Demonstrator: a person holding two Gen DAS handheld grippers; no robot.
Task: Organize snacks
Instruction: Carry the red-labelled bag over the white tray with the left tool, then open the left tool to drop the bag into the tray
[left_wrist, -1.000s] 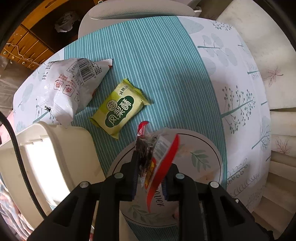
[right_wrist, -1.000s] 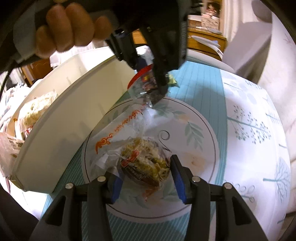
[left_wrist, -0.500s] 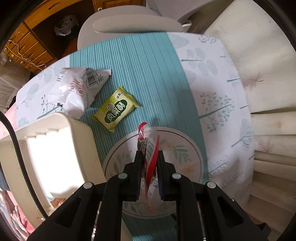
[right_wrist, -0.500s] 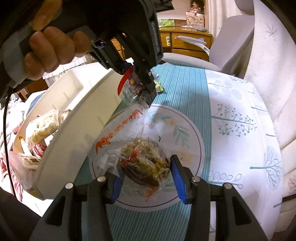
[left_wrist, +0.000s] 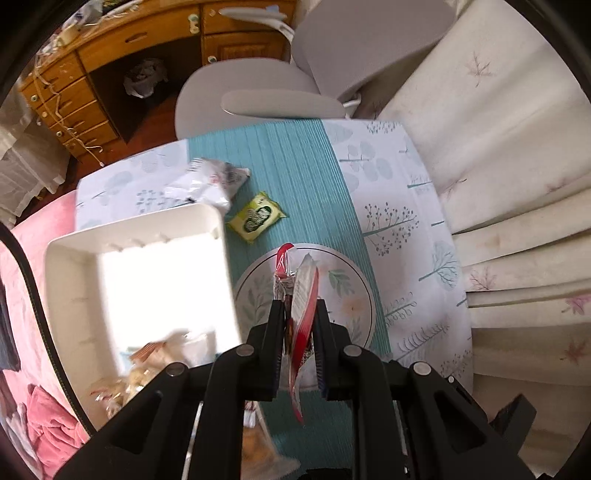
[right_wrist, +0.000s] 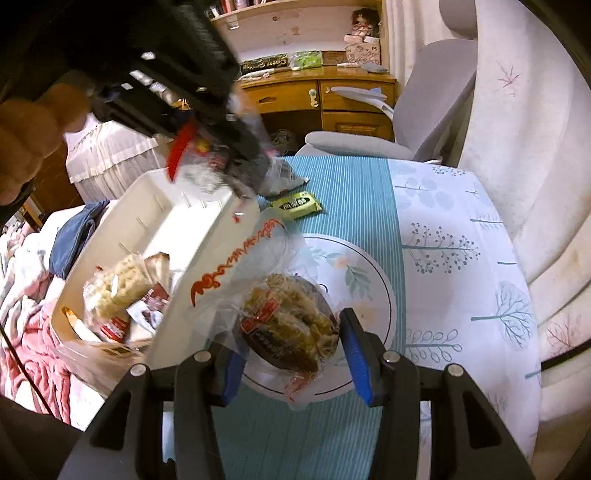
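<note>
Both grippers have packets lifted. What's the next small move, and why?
Probably carry the left gripper sideways over the white bin and release there: it is shut on the red-edged packet, above the plate, and the bin beside it already holds snacks.

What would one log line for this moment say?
left gripper: shut on red packet | right gripper: shut on bagged snack | both above plate | bin beside

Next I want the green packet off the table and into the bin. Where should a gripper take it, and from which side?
Judging from both views, the green packet lies flat on the teal striped cloth, clear of the plate and just beside the white bin. I would come straight down from above and pinch across its short width at mid-length, or nip a crimped end seam.
</note>
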